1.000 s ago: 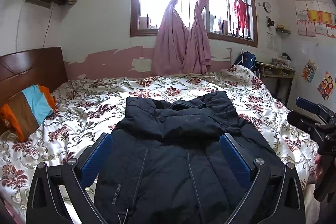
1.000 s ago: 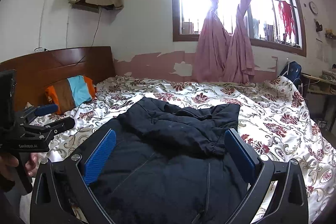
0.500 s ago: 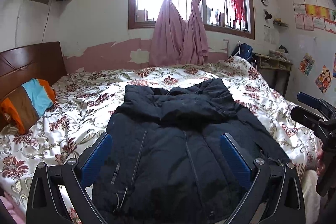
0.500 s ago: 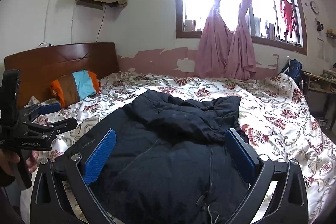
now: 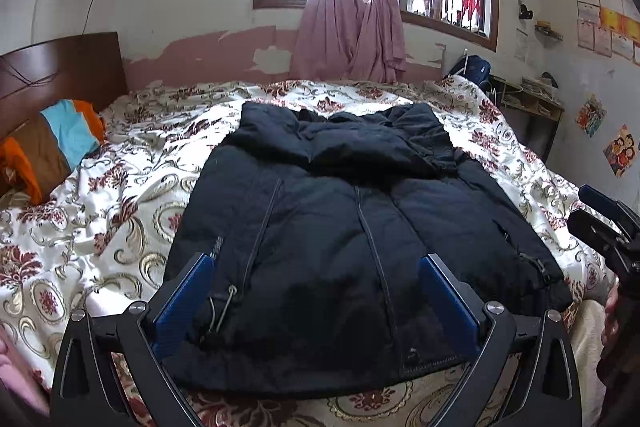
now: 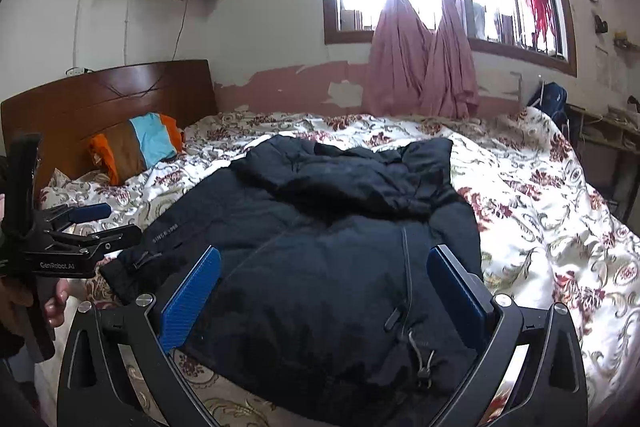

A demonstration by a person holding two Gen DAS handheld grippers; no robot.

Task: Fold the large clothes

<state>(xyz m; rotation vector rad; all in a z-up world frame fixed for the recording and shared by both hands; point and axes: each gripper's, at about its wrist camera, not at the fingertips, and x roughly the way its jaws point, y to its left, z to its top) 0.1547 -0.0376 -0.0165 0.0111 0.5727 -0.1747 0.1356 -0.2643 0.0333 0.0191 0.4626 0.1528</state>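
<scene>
Fingers [image 5: 184,303] of our left gripper [image 5: 316,301], blue ribbed pads, spread wide and empty above the quilted black jacket [image 5: 352,227] lying on the floral bedspread [image 5: 120,195].

Our right gripper [image 6: 324,291] gapes empty too; the jacket's sleeve reads "SINCE 1988", the left gripper's body "GenRobot.AI".

The left hand-held gripper [image 5: 316,301] has a black frame of angular struts with triangular cut-outs, silver round screws at the joints and two blue ribbed pads [image 5: 184,299] on its fingers. The right hand-held gripper [image 6: 324,291] is built alike: black frame, silver screws, blue textured pads [image 6: 190,297]. Seen from the right wrist view, the left one bears white "GenRobot.AI" lettering on its side.
</scene>
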